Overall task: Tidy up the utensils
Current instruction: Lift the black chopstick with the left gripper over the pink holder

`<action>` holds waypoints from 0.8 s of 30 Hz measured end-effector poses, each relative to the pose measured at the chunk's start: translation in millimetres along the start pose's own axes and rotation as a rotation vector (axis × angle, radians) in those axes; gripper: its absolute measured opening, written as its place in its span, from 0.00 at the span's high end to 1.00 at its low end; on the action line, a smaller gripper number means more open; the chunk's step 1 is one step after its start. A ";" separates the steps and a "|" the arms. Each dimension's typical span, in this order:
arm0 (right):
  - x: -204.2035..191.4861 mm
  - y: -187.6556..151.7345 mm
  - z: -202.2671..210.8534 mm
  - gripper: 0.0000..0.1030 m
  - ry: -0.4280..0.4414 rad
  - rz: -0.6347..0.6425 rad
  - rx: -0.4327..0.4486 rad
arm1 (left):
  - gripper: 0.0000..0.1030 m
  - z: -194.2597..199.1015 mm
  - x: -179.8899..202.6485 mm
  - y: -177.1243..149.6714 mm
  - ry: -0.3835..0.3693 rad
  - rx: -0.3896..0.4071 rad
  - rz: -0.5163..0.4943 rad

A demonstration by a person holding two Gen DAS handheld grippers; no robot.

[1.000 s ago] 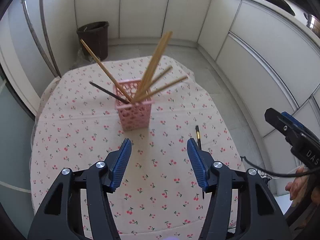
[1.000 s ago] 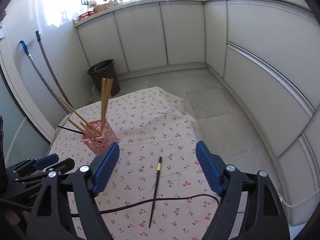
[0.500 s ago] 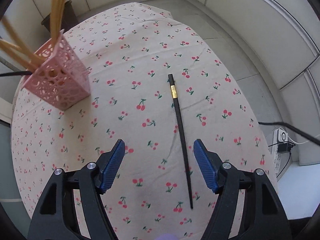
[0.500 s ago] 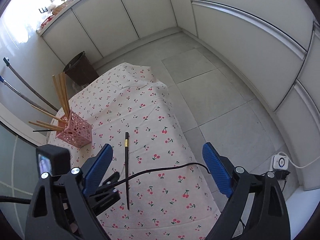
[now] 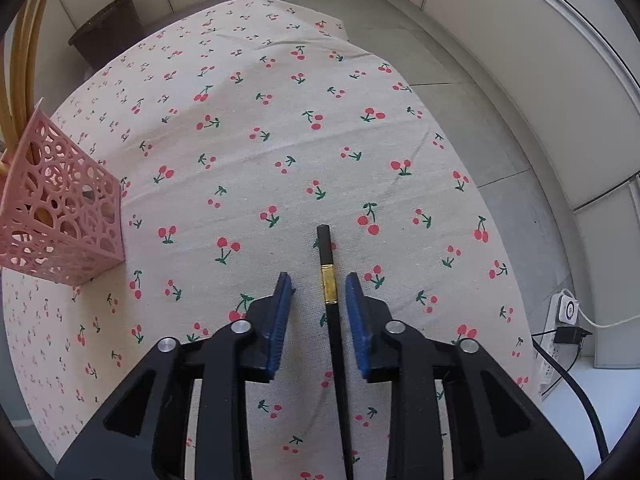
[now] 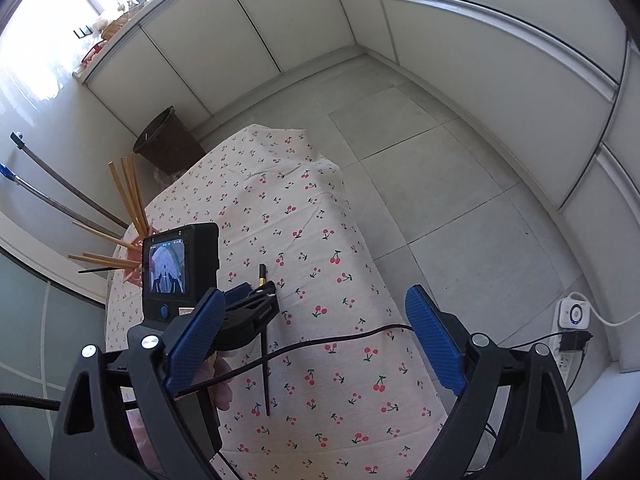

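A black chopstick [image 5: 329, 280] with a gold band lies on the cherry-print tablecloth [image 5: 248, 128]. My left gripper [image 5: 320, 285] is low over it, jaws open, one on each side of the gold band, not closed on it. The right wrist view shows the same chopstick [image 6: 265, 364] with the left gripper [image 6: 256, 294] over its far end. A pink lattice holder [image 5: 60, 216] with several wooden chopsticks [image 5: 20, 72] stands at the left. My right gripper [image 6: 316, 320] is open and empty, raised above the table's near right.
A black cable [image 6: 320, 340] crosses the cloth near the chopstick's near end. A brown bin [image 6: 166, 148] stands beyond the table. A power strip [image 6: 572, 320] lies on the floor at right. Mop handles [image 6: 60, 196] lean at the left.
My left gripper has dropped down and forward to straddle the black chopstick, and its jaws have narrowed. The right gripper has risen and tilted down.
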State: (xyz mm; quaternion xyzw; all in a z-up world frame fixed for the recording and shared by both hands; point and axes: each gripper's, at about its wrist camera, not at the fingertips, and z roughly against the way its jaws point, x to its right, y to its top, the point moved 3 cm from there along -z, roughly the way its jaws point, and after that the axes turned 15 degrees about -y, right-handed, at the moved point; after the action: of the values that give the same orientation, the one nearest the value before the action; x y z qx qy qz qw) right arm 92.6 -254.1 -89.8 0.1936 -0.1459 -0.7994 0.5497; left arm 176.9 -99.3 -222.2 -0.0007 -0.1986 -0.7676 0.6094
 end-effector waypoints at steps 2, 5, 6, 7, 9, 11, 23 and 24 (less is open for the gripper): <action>2.4 1.0 -1.6 0.14 0.000 -0.015 -0.005 | 0.84 1.2 -0.1 -2.3 -0.005 -0.001 -0.022; 4.1 1.8 -5.8 0.14 0.003 -0.030 -0.018 | 0.91 5.2 2.0 -12.4 -0.008 0.010 -0.033; 4.3 1.7 -7.3 0.14 0.001 -0.032 -0.020 | 0.92 8.5 3.0 -19.0 -0.008 0.021 -0.048; 3.8 1.7 -8.2 0.14 -0.004 -0.033 -0.018 | 0.94 12.1 3.6 -26.2 -0.009 0.030 -0.062; 2.2 2.2 -8.8 0.14 -0.014 -0.031 -0.003 | 0.94 21.1 3.3 -42.2 -0.012 0.036 -0.088; -0.7 3.2 -8.3 0.14 -0.015 -0.033 0.014 | 0.94 41.2 1.0 -58.2 -0.021 0.069 -0.111; -71.1 1.5 -5.7 0.14 0.076 0.017 0.068 | 0.94 238.0 -36.4 -108.4 -0.070 0.427 -0.069; -76.6 1.0 -8.3 0.14 0.082 0.018 0.061 | 0.94 253.6 -37.7 -107.9 -0.064 0.458 -0.069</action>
State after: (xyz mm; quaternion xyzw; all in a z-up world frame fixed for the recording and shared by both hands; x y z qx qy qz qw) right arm 122.0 -183.0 -85.3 0.2415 -0.1491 -0.7809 0.5564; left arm 24.5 32.8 -30.6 0.1200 -0.3868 -0.7224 0.5604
